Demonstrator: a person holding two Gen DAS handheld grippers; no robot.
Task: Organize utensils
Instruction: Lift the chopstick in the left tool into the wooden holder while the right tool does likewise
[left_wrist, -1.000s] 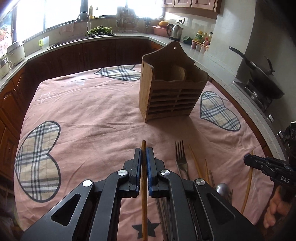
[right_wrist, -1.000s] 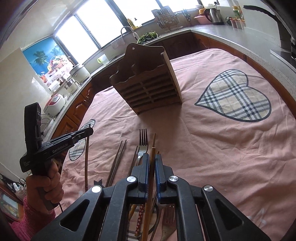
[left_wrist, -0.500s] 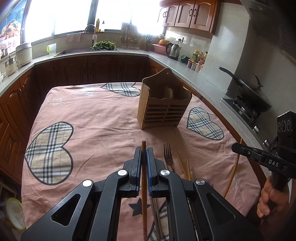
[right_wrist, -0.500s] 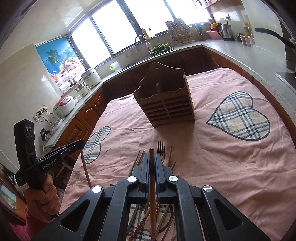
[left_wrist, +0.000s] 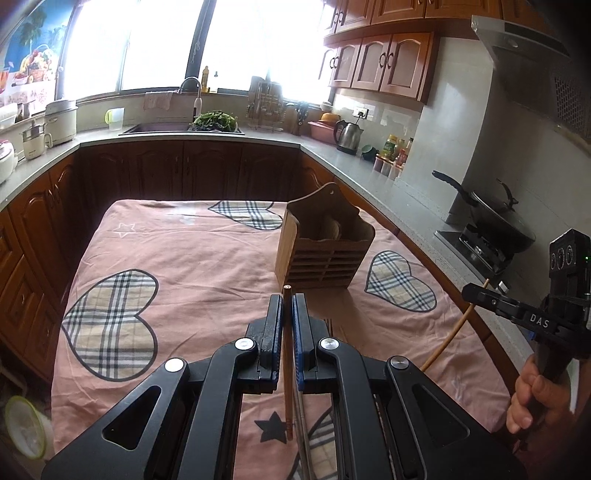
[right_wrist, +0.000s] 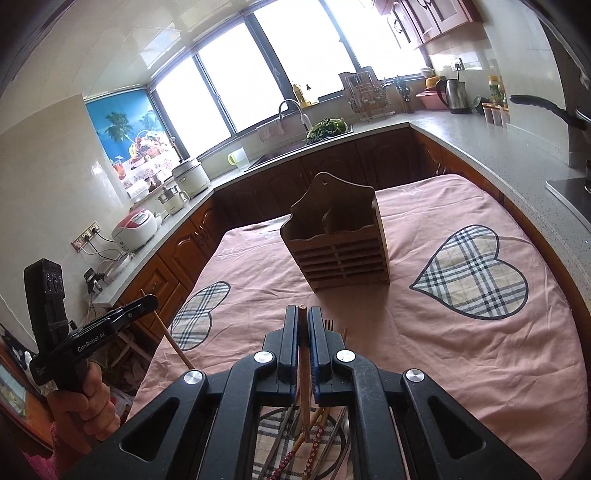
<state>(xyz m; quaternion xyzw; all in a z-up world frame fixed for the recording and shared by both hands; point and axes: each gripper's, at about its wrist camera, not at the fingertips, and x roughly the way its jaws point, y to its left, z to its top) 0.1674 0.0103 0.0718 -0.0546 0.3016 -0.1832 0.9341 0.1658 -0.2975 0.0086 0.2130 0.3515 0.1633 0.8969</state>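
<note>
wooden holder (right_wrist: 338, 243), spoon (left_wrist: 330, 228) inside

Daylight pours through the windows (left_wrist: 162, 44), which are blown out to white glare in both views. The pink tablecloth (right_wrist: 424, 343) is evenly lit, with a soft shadow beside the wooden utensil holder (right_wrist: 338, 245). Fisheye distortion bends the counters, and the corners go black.

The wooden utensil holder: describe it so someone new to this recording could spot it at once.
On the pink tablecloth with plaid hearts, look toward the far end, ahead of both grippers. The wooden utensil holder stands upright there, a slatted-front box with a tall arched back and hanging hole, the only standing thing on the cloth.
</note>
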